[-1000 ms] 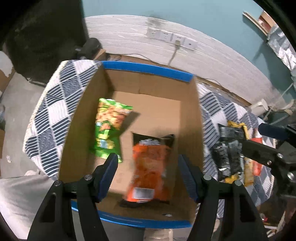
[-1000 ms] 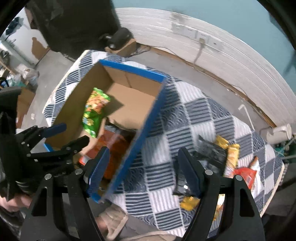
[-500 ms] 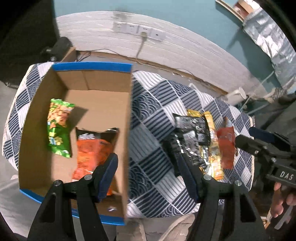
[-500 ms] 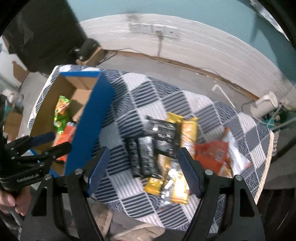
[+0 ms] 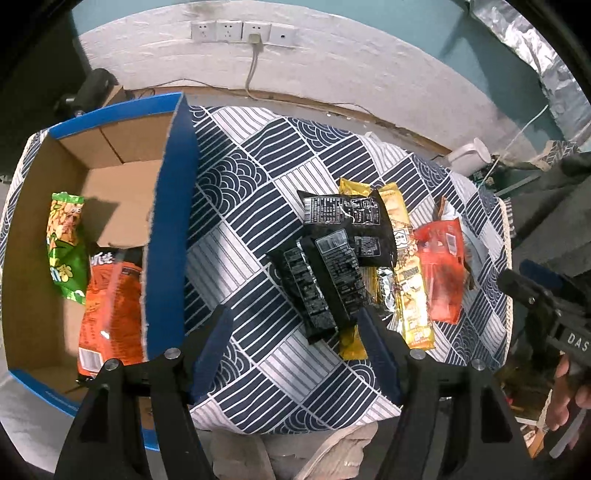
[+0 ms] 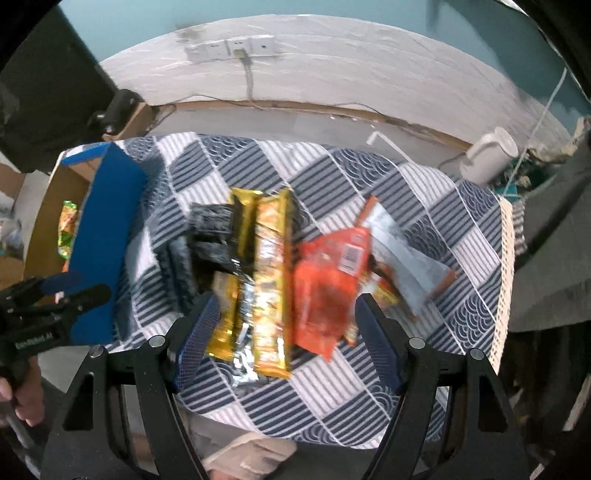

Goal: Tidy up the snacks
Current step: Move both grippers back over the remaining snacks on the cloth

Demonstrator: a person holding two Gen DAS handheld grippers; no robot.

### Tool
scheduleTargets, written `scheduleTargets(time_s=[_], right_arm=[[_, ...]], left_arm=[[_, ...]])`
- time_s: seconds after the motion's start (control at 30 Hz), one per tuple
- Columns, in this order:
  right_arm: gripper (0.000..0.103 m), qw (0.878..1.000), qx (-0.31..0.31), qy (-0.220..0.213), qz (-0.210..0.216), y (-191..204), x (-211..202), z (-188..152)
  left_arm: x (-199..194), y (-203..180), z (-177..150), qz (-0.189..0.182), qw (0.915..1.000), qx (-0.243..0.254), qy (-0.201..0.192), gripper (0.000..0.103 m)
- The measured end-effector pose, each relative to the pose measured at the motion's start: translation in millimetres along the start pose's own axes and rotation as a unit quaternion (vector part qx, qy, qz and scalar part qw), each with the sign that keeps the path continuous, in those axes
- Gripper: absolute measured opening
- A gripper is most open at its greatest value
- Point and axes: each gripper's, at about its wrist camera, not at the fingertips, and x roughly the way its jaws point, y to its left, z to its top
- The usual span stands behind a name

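Note:
A blue-rimmed cardboard box (image 5: pixel 170 206) stands at the table's left and holds a green snack bag (image 5: pixel 64 243) and an orange snack bag (image 5: pixel 110 314). A pile of snacks lies on the patterned cloth: black packets (image 5: pixel 325 273), yellow bars (image 5: pixel 406 280) and a red packet (image 5: pixel 441 273). My left gripper (image 5: pixel 295 350) is open and empty above the cloth, near the black packets. My right gripper (image 6: pixel 286 339) is open and empty over the yellow bars (image 6: pixel 266 280) and red packet (image 6: pixel 325 280). The box also shows in the right wrist view (image 6: pixel 107 236).
A navy and white patterned cloth (image 5: pixel 251 206) covers the table. A white wall with sockets (image 5: pixel 240 31) and a cable runs behind. A white kettle (image 6: pixel 487 155) stands past the table's far right corner. A silver wrapper (image 6: pixel 402 254) lies right of the red packet.
Both grippers have swung right, away from the box and over the snack pile. Both stay open and empty. The box has slid to the left of both views.

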Motion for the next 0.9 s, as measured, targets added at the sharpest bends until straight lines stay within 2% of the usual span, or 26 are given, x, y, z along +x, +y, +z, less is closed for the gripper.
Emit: scheduleTargets(time_s=[0.27,0.37,0.57,0.63,0.73,0.9], right_arm=[[0.077,1.000,0.016,0.016,-0.003,-24,16,-13],[0.077,1.000,0.016,0.025,-0.002,-26,25,-15],[0.077,0.999,0.020,0.043,0.001,-28,47,-13],[0.077,0.999,0.022,0.048,0.004,-28,54,-11],[0.077,0.998,0.026,0.051,0.002,-29,64,-7],[0.077,0.997,0.036,0.059,-0.024,-35,84,1]], left_arm=[[19,-14,1,-0.002,0.9999,-0.008,0.014,0.072],[29,-18,2,0.006,0.9998,-0.009,0.016,0.076],[52,-22,4,0.008,0.9993,-0.023,0.029,0.076],[61,-22,6,0.000,0.9987,-0.037,0.034,0.076],[73,-21,7,-0.010,0.9972,-0.061,0.043,0.082],[93,-21,9,-0.004,0.9938,-0.097,0.054,0.082]])
